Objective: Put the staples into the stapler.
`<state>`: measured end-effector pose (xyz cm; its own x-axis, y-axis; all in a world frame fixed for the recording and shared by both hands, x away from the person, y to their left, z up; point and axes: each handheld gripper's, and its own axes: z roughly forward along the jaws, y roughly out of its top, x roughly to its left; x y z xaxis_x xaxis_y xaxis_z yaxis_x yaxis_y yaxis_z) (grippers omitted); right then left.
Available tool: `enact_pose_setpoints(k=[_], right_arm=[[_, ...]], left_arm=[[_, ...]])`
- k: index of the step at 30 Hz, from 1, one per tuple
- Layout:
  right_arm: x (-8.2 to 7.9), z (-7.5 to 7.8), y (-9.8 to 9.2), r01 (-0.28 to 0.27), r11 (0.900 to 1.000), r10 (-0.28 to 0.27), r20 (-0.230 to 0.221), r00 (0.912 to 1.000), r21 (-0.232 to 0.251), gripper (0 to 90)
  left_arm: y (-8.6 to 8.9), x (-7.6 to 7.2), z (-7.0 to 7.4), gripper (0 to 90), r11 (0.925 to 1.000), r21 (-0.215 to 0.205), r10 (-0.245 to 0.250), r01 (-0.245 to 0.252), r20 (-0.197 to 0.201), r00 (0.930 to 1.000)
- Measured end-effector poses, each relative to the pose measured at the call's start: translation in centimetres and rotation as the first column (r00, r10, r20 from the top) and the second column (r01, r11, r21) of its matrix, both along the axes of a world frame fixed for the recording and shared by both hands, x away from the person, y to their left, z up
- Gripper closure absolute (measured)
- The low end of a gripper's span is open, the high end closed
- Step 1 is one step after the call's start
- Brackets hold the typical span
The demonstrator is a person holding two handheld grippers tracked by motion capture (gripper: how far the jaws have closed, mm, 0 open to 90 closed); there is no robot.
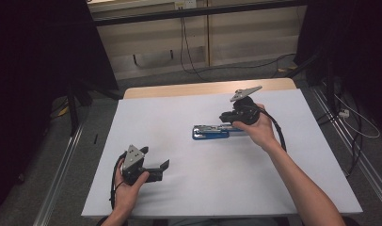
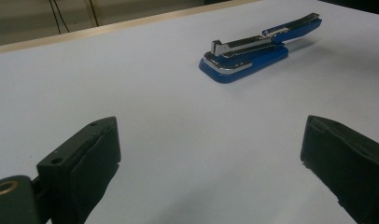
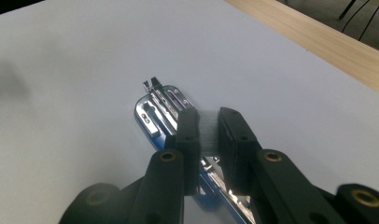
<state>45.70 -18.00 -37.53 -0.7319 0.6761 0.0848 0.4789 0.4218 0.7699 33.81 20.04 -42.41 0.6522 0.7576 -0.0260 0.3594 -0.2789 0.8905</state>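
A blue and chrome stapler (image 1: 210,132) lies open on the white table top, its metal magazine exposed (image 3: 157,107). In the high view my right gripper (image 1: 223,117) hovers just above the stapler's rear half, pointing left. In the right gripper view its jaws (image 3: 208,114) are shut on a short, pale silvery strip of staples (image 3: 208,128), held over the magazine. My left gripper (image 1: 155,158) rests near the table's front left, held in a hand, open and holding nothing. From the left gripper view the stapler (image 2: 253,53) lies well beyond the gripper (image 2: 211,149).
The table's white sheet (image 1: 189,188) ends in a wooden strip (image 1: 179,89) at the far edge. Cables trail on the floor behind and to the right (image 1: 354,122). Dark stands flank the table.
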Motion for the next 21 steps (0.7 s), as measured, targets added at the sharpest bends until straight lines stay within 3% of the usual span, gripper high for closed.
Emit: enact_pose_setpoints(k=[21], right_arm=[[1.6, -0.9, 2.5, -0.027, 0.999, 0.027, -0.008, 0.9996, 0.028, 79.2]], left_arm=[[-0.1, -0.1, 0.0, 5.0, 0.9999, 0.003, -0.011, 0.011, -0.003, 0.9999]])
